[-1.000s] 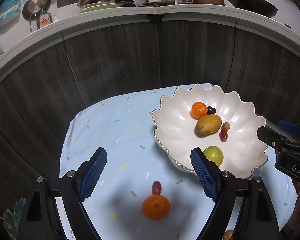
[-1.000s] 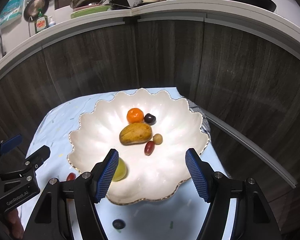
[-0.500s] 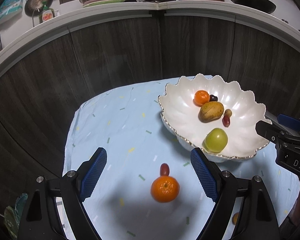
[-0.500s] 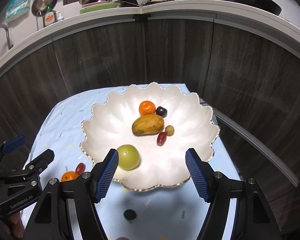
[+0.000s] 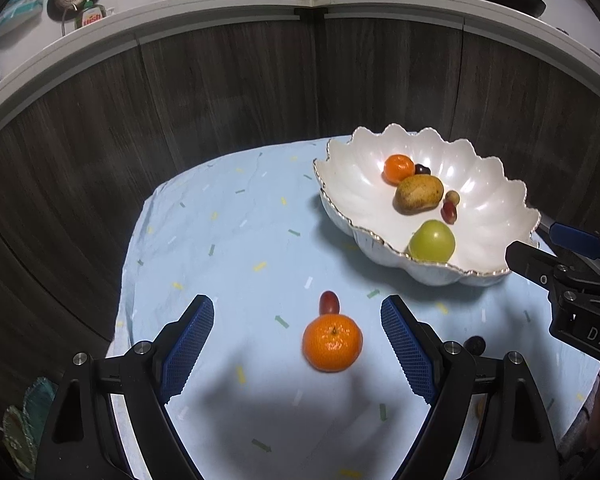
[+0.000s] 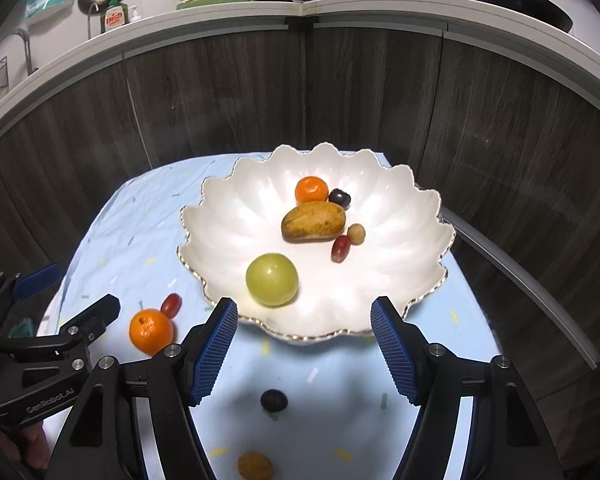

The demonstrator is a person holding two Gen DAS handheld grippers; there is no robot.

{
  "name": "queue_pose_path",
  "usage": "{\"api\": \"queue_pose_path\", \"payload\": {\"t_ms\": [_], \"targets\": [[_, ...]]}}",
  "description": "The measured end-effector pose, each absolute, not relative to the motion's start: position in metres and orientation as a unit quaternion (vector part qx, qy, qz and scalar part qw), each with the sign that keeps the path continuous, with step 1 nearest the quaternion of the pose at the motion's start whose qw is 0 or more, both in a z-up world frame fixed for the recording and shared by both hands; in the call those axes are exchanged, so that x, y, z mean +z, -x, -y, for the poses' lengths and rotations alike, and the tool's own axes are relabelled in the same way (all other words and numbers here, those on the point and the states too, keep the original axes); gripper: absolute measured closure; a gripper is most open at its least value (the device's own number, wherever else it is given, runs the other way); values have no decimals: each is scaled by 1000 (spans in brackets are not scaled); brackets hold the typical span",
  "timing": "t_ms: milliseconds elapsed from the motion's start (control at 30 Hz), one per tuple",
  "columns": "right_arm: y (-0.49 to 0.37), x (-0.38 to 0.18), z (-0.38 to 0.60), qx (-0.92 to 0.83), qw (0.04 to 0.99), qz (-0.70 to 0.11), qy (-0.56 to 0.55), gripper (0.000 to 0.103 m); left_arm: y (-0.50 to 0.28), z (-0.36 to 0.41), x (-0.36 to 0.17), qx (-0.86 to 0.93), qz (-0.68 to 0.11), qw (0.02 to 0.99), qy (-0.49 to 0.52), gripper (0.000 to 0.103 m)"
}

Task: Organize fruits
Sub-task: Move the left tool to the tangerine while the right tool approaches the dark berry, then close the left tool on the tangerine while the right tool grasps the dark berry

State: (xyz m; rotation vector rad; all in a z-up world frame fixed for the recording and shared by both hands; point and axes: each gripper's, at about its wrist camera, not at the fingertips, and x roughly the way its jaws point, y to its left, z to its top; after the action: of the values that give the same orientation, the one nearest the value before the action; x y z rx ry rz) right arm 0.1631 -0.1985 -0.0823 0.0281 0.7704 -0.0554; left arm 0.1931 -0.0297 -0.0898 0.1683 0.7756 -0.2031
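Both tongs wide, empty, pulled back from bowl [image 6: 424, 216].
Green fruit [image 6: 272, 279] now in bowl; orange [image 5: 332, 344], grapes left on table [image 5: 228, 240].

Left gripper [image 5: 297, 344]: two matte black angular fingers with blue, grid-textured pads [image 5: 188, 346], silver screw heads at the joints. Right gripper [image 6: 304, 350] looks identical. White lettering marks each black body; bare skin shows at seven o'clock.

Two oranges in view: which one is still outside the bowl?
The larger orange on the blue cloth, between the left gripper fingers, touching a red grape. The smaller orange lies inside the bowl.
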Motion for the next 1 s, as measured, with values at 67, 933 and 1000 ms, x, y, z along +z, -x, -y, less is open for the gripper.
{"api": "queue_pose_path", "payload": {"t_ms": [67,933,1000], "targets": [[-161,-87,197,-25,925,-379,-11,33,-191,30,-95,-101,-381,915,-84,17],[-160,-150,195,-33,889,-456,-26,34,-210,41,-140,-150,-412,893,-98,18],[-160,-154,195,-36,886,-461,-33,34,-212,43,-142,-154,-412,892,-103,18]]}}
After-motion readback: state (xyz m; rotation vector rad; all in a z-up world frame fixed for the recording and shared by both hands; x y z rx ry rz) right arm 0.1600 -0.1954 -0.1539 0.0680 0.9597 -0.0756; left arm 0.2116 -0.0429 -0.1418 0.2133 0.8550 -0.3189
